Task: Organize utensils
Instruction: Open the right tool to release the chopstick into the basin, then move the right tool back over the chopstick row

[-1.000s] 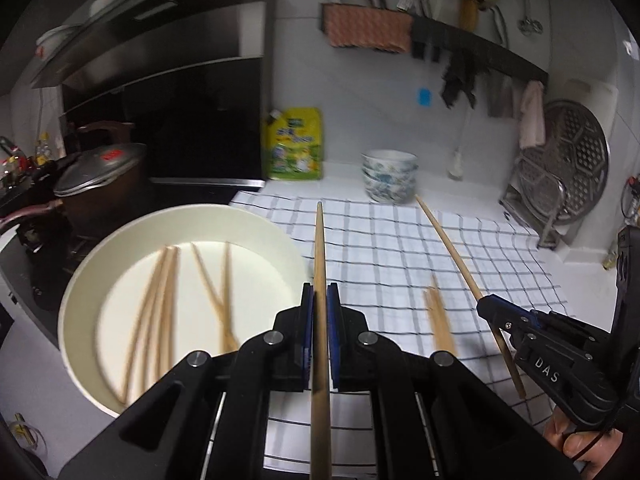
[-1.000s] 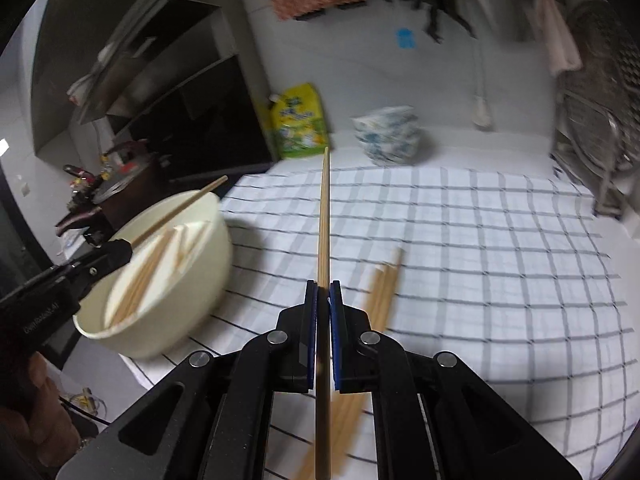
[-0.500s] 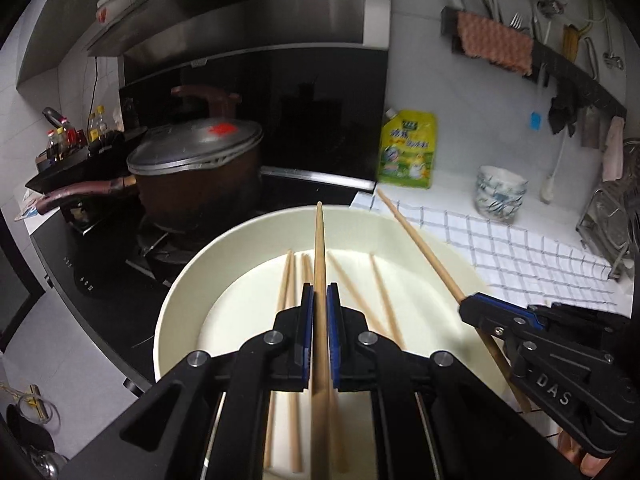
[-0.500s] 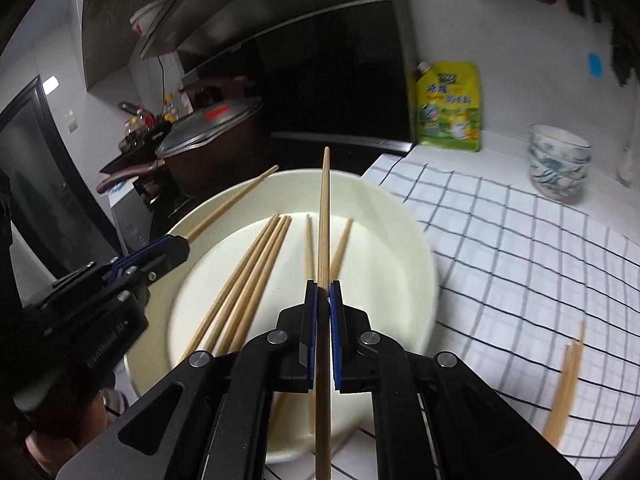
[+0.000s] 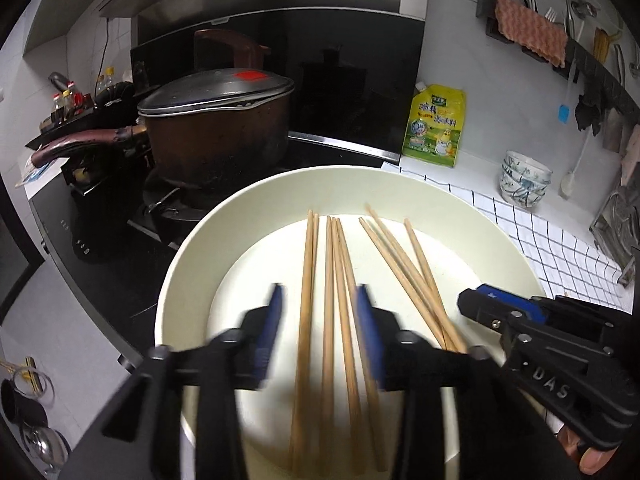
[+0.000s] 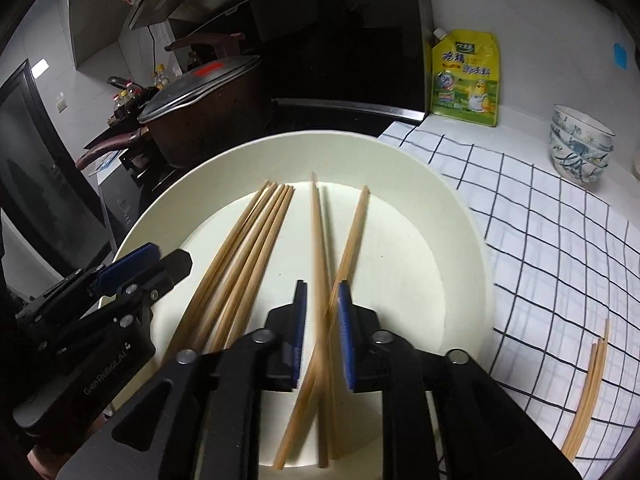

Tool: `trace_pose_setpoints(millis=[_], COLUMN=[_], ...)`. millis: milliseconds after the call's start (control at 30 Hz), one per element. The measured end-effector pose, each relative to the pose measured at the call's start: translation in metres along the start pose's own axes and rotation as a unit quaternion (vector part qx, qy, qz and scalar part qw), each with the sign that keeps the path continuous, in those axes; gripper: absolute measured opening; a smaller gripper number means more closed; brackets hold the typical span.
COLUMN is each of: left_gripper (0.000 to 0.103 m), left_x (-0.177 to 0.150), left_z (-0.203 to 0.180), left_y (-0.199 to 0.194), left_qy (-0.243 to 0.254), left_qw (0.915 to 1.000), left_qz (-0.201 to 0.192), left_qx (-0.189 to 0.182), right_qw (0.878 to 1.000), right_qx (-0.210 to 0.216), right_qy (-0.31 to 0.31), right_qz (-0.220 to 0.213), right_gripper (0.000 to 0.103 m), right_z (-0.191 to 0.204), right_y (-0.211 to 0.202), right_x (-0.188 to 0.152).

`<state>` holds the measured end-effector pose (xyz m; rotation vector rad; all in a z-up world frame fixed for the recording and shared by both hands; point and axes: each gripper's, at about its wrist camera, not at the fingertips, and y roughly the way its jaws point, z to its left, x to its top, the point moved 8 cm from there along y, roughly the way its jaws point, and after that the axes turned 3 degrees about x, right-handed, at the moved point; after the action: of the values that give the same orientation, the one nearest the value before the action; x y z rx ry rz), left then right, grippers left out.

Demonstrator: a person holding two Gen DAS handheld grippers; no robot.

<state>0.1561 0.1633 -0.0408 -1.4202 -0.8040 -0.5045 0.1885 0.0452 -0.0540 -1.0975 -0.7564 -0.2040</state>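
A large cream bowl holds several wooden chopsticks. My left gripper hangs open just above the bowl with nothing between its blue pads. My right gripper is open over the bowl too, and a blurred chopstick lies loose between its jaws. Each gripper shows in the other's view, the right one and the left one. A few more chopsticks lie on the checked cloth to the right.
A dark lidded pot stands on the black stove behind the bowl. A yellow pouch leans on the wall. Stacked patterned bowls stand on the white checked cloth. A metal rack is at far right.
Both grippers carried a chopstick each from the cloth to over the bowl, then opened. The two chopsticks dropped into the bowl among the others.
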Motion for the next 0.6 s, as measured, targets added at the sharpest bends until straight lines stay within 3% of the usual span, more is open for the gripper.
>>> trace_pose_setpoints(millis=[67, 600], left_gripper=[0.075, 0.081], left_x=[0.0, -0.01], left_z=[0.003, -0.009], left_y=[-0.007, -0.045], left_qy=[-0.007, -0.012], left_qw=[0.9999, 0.9994], left_qz=[-0.012, -0.032], left_qx=[0.003, 0.002], right_qw=[1.0, 0.998], right_qx=[0.002, -0.026], right_qy=[0.004, 0.03], right_qz=[-0.008, -0.051], right_gripper=[0.019, 0.026], right_z=[-0.003, -0.032], right_y=[-0.007, -0.067], right_x=[0.0, -0.028])
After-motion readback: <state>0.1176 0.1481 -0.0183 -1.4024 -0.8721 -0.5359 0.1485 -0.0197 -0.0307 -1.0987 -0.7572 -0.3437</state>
